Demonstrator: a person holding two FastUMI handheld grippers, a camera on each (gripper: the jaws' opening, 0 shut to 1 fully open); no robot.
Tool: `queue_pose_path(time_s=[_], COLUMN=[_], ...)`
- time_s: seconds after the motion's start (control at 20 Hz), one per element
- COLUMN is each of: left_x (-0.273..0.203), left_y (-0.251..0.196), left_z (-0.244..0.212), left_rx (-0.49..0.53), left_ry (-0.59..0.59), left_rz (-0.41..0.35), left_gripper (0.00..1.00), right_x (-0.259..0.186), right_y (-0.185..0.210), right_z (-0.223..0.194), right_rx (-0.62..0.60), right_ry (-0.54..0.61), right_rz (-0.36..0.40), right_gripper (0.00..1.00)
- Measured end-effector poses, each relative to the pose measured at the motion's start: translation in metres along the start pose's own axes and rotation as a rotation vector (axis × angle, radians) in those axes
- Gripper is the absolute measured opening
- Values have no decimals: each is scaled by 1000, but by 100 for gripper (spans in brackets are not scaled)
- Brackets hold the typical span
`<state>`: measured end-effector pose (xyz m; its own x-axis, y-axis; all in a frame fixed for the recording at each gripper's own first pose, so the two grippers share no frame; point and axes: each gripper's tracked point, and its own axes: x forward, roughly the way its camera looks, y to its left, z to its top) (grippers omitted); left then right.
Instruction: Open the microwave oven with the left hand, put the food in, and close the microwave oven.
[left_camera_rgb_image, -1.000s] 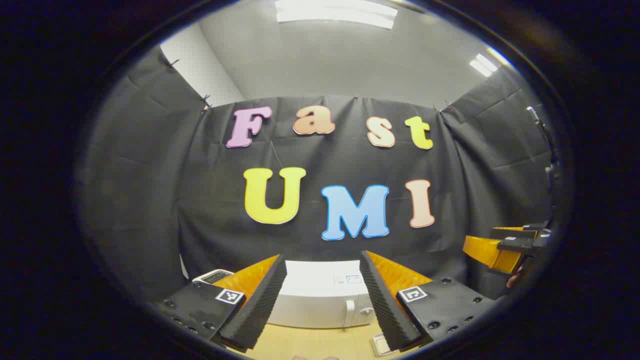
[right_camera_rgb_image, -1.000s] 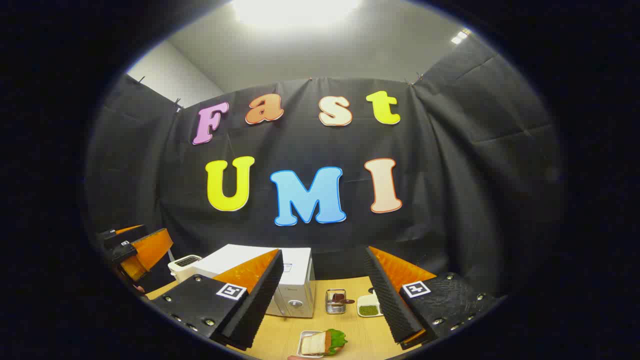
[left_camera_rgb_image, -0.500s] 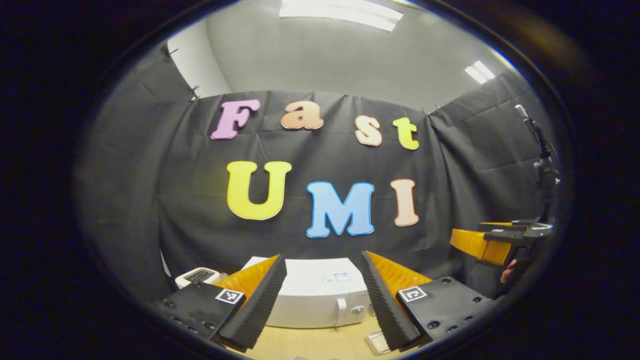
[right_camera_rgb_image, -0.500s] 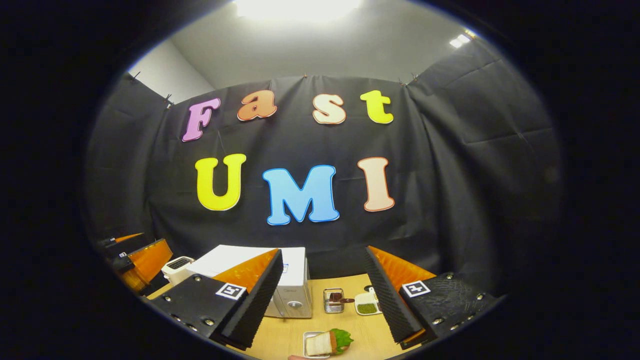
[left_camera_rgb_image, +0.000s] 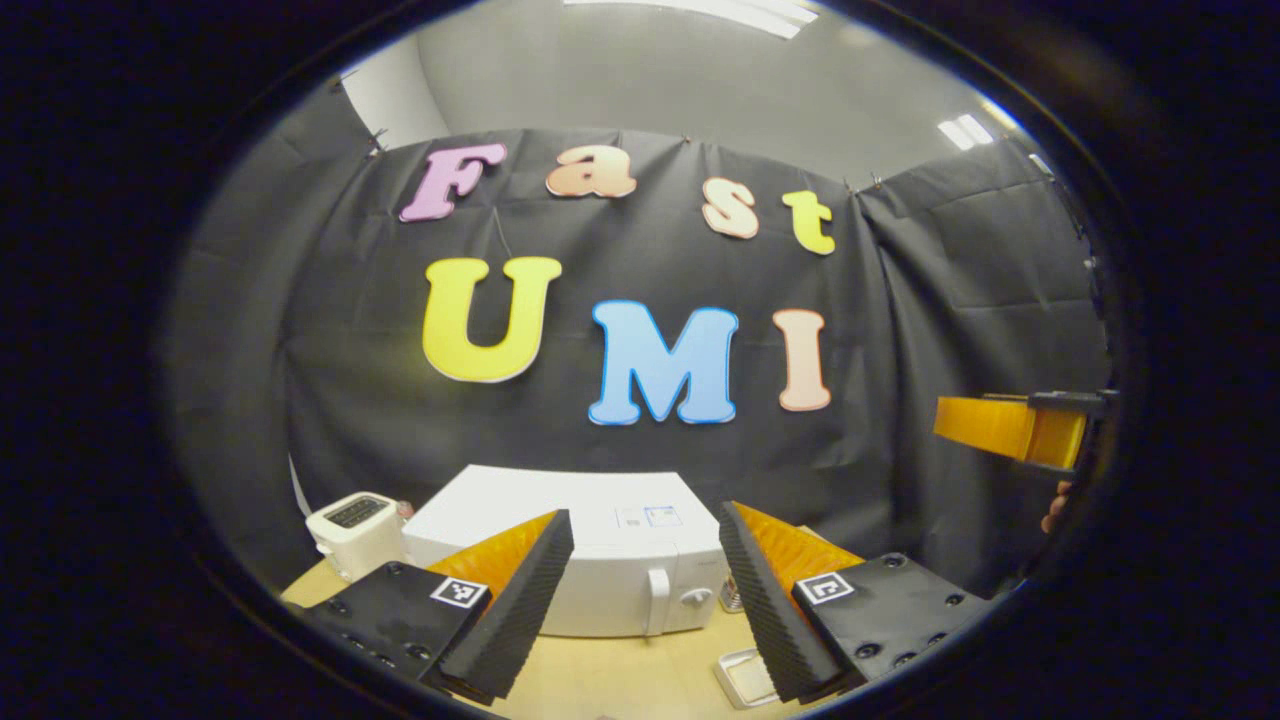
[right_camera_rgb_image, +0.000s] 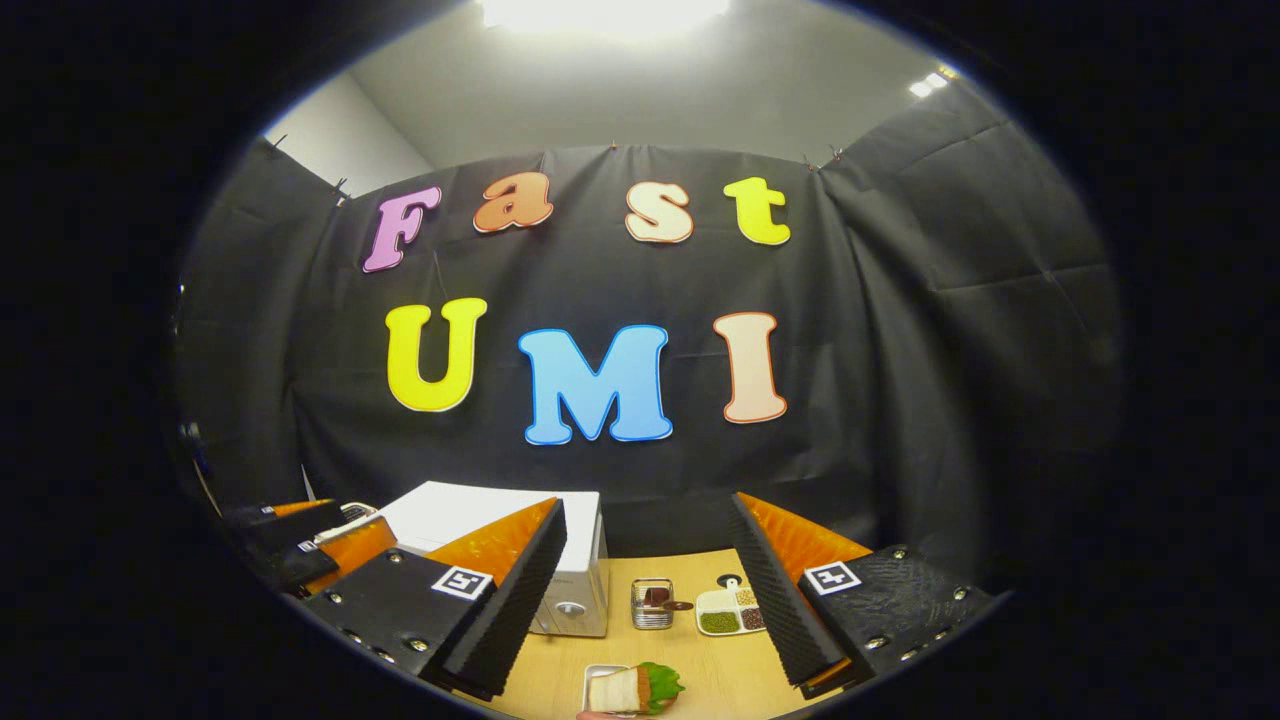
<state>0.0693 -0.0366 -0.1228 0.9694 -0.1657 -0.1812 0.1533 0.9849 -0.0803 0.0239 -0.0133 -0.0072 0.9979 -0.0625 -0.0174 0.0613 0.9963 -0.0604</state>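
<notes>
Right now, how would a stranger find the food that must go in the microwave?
Start at the white microwave on the wooden table. Nearer the camera lies a small tray with a sandwich. Its green lettuce leaf sets it apart from the divided dish.

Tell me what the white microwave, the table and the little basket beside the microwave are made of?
The boxy white microwave oven looks like painted metal or plastic: smooth, slightly glossy, with a moulded handle. The pale tan table looks like wood or wood-look laminate, with faint grain lines and a matte top. The small silvery wire basket seems to be metal: thin shiny bars you can see through.
</notes>
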Motion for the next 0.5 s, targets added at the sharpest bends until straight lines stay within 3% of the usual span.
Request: queue_pose_path(time_s=[0.5], left_x=[101], left_y=[-12], left_z=[-139], left_rx=[-40], left_ry=[241], left_rz=[2], left_gripper=[98], right_x=[15], right_y=[-44], right_z=[-29], right_rx=[-14], right_ry=[70], right_rz=[-45], right_gripper=[97])
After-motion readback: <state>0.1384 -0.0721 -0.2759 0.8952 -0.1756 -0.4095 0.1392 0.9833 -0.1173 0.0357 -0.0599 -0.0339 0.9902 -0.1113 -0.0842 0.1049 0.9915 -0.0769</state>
